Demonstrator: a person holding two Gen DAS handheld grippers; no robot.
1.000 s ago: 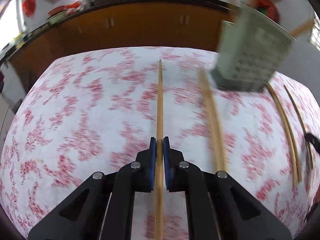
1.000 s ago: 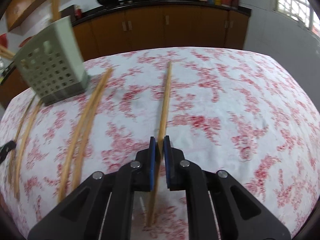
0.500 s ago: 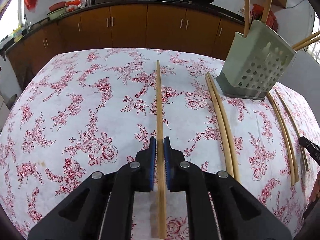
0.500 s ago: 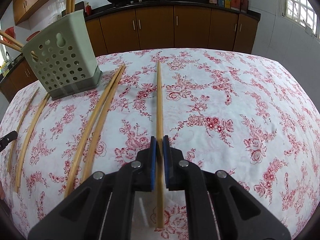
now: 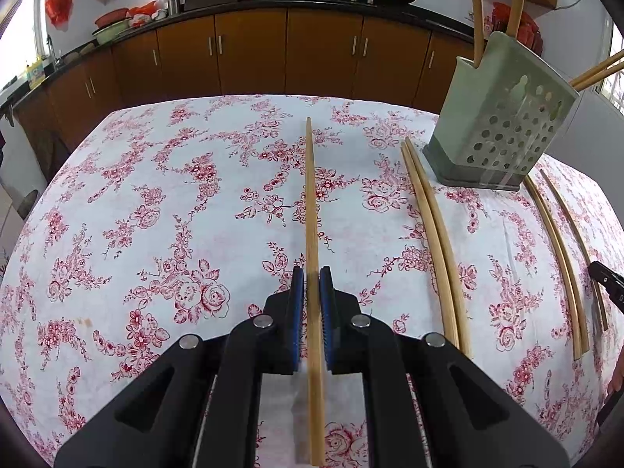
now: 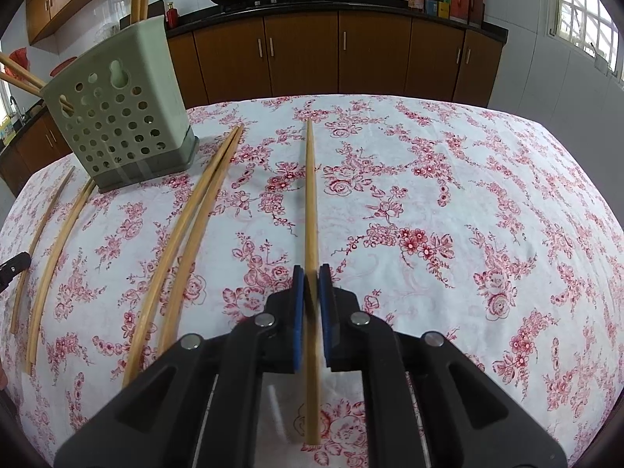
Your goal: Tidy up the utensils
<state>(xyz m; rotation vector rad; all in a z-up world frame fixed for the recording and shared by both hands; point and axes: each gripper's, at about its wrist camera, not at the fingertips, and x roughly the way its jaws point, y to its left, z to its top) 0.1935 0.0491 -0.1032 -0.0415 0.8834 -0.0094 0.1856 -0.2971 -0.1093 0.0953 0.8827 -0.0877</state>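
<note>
My left gripper (image 5: pixel 311 273) is shut on a long wooden chopstick (image 5: pixel 310 195) that runs straight ahead over the floral cloth. My right gripper (image 6: pixel 311 271) is likewise shut on a second chopstick (image 6: pixel 310 195). Whether either stick is off the cloth I cannot tell. A pale green perforated utensil holder (image 5: pixel 499 132) (image 6: pixel 117 117) stands at the far side with several chopsticks sticking out. A loose pair of chopsticks (image 5: pixel 433 241) (image 6: pixel 195 234) lies between holder and held sticks. More chopsticks (image 5: pixel 557 253) (image 6: pixel 54 241) lie beyond the holder.
The table (image 5: pixel 156 195) wears a white cloth with red flowers. Brown kitchen cabinets (image 6: pixel 304 54) with woks on the counter stand behind it. The other gripper's black tip (image 5: pixel 608 284) (image 6: pixel 13 269) shows at each view's edge.
The earlier motion blur is gone and both views are steady. The right chopstick, slanted between the pads a second ago, now points straight ahead. Both grippers stay shut on their sticks.
</note>
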